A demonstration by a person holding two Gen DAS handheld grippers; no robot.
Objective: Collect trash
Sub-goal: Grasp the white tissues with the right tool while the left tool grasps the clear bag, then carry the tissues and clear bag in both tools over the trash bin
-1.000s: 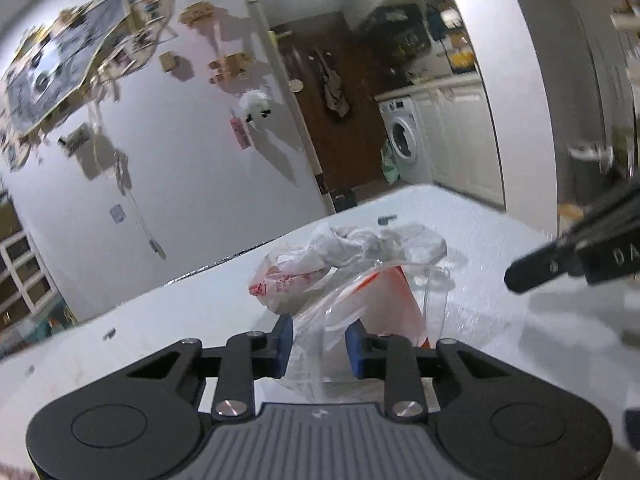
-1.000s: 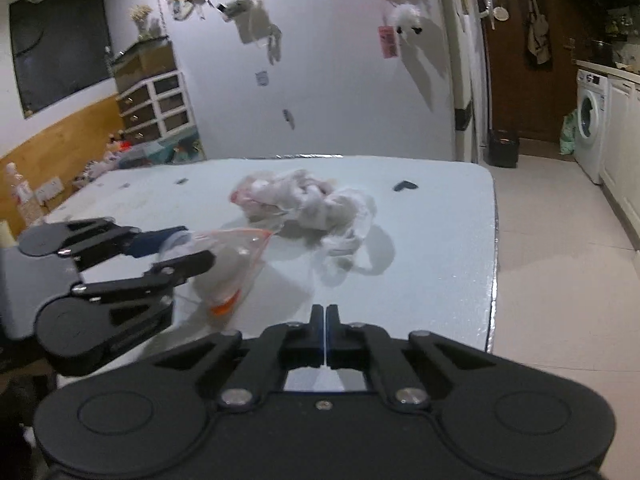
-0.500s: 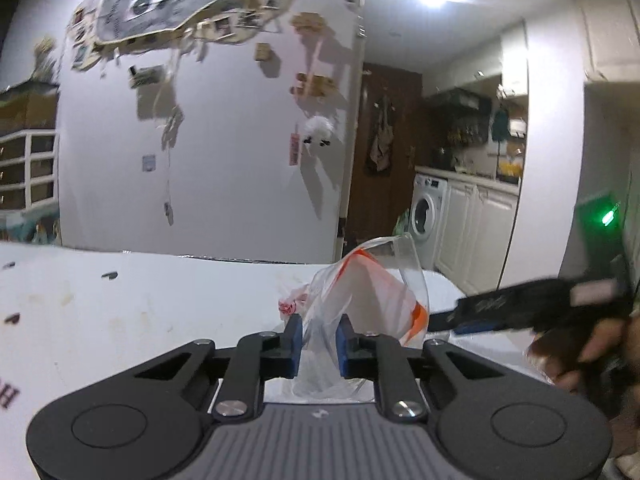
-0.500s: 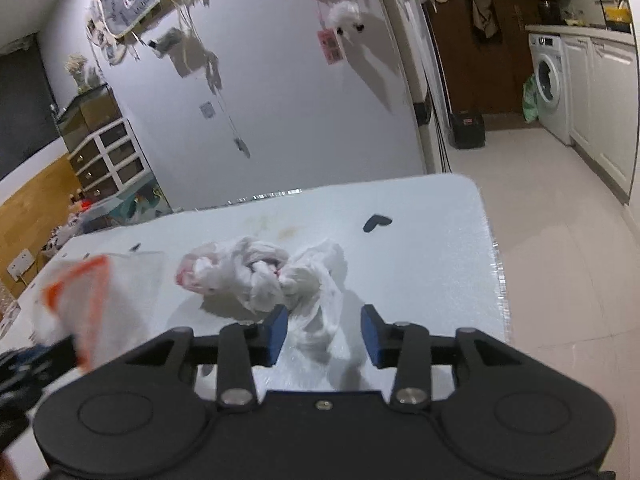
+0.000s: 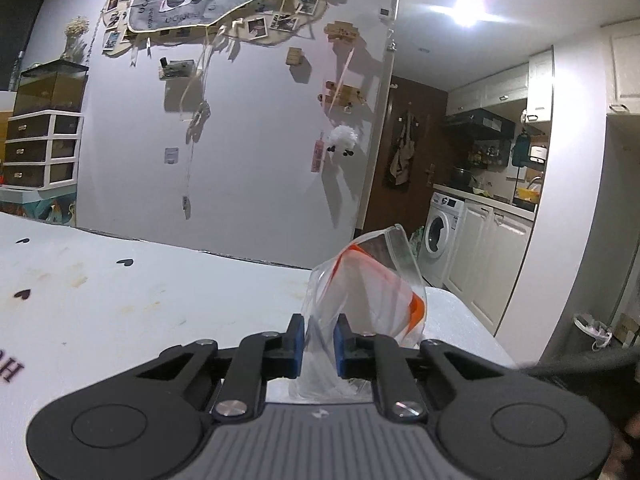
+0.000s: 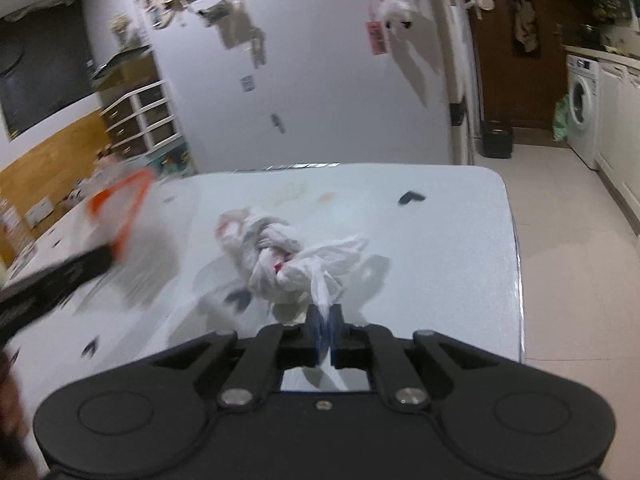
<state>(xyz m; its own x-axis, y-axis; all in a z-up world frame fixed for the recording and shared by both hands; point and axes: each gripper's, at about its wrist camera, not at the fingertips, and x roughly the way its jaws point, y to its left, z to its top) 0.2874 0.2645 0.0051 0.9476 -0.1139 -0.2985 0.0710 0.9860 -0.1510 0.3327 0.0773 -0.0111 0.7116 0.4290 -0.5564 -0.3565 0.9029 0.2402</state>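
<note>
Right wrist view: left tongs and clear bag smeared by motion blur at the left edge; the surface is partly hidden behind the tongs' body.

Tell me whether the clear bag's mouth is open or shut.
Open. The bag, pinched in the left gripper, stands up with its orange-edged rim spread apart.

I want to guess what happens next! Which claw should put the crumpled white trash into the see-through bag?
Probably the right claw. It is already pinched on a tail of the crumpled white trash on the table. The left claw is busy, shut on the see-through bag with the orange rim and holding it up.
</note>
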